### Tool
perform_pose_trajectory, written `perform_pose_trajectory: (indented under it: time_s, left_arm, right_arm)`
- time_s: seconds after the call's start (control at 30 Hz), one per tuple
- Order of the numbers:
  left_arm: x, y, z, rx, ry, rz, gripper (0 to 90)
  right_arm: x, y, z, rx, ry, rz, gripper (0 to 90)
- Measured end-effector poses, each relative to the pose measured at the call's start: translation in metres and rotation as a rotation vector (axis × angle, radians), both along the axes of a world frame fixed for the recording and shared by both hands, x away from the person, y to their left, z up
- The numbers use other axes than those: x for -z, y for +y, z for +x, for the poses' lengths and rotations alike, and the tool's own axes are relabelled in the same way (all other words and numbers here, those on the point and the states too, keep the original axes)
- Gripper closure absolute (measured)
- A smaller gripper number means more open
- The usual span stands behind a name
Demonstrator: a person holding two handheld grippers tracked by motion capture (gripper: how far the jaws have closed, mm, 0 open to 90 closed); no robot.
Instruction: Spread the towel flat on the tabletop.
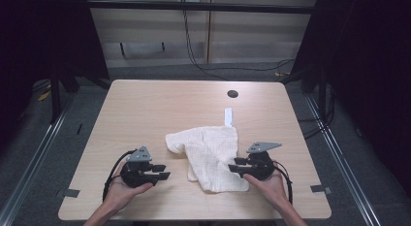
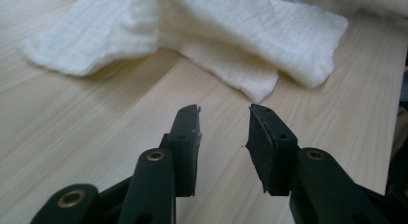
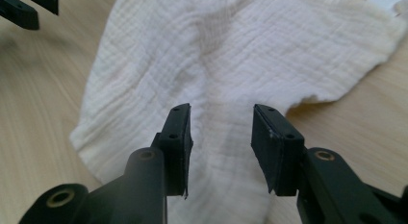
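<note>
A crumpled white cloth (image 1: 208,155) lies on the wooden table (image 1: 145,109), a little right of its middle. My left gripper (image 1: 165,171) sits low at the cloth's left, its jaws pointing toward it. In the left gripper view the cloth (image 2: 269,31) lies ahead, and the left gripper (image 2: 224,113) stands open over bare wood with nothing between its pads. My right gripper (image 1: 232,165) is at the cloth's near right edge. In the right gripper view the right gripper (image 3: 221,113) stands open just above the cloth (image 3: 240,56), and its pads do not press on it.
A white strip (image 1: 228,117) lies just beyond the cloth, and a dark round hole (image 1: 232,94) sits farther back. Tape marks (image 1: 71,192) lie near the table's front corners. The left gripper's jaws (image 3: 29,7) show at the top left of the right gripper view.
</note>
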State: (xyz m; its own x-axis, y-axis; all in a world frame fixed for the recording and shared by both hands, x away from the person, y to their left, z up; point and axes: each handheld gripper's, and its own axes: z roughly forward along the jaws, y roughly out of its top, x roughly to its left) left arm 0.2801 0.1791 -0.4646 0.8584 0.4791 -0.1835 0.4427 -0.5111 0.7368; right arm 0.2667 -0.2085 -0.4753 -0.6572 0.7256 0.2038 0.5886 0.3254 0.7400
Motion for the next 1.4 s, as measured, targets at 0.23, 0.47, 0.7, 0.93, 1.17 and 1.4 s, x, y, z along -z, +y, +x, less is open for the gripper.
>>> perform_pose_trajectory:
  time_s: [0.23, 0.47, 0.7, 0.93, 1.17, 1.4]
  left_arm:
    - [-0.004, -0.020, 0.009, 0.038, -0.003, -0.003, 69.8]
    - [0.009, -0.033, 0.018, 0.039, 0.044, -0.031, 69.7]
    - [0.013, -0.020, 0.016, 0.009, 0.045, -0.034, 65.8]
    - [0.015, -0.022, 0.016, -0.013, 0.037, -0.039, 59.2]
    - [0.014, -0.036, 0.020, 0.005, 0.025, -0.037, 59.6]
    - [0.014, -0.050, 0.018, 0.069, 0.011, -0.016, 65.3]
  right_arm:
    - [-0.006, -0.019, -0.025, -0.024, -0.009, -0.015, 69.4]
    - [0.014, -0.026, -0.052, -0.095, 0.024, -0.051, 74.0]
    - [0.021, -0.023, -0.057, -0.123, 0.013, -0.089, 67.8]
    - [0.023, -0.019, -0.058, -0.149, -0.051, -0.150, 62.0]
    - [0.022, -0.017, -0.053, -0.113, -0.050, -0.172, 85.3]
    - [0.005, -0.034, -0.038, -0.015, -0.043, 0.002, 86.6]
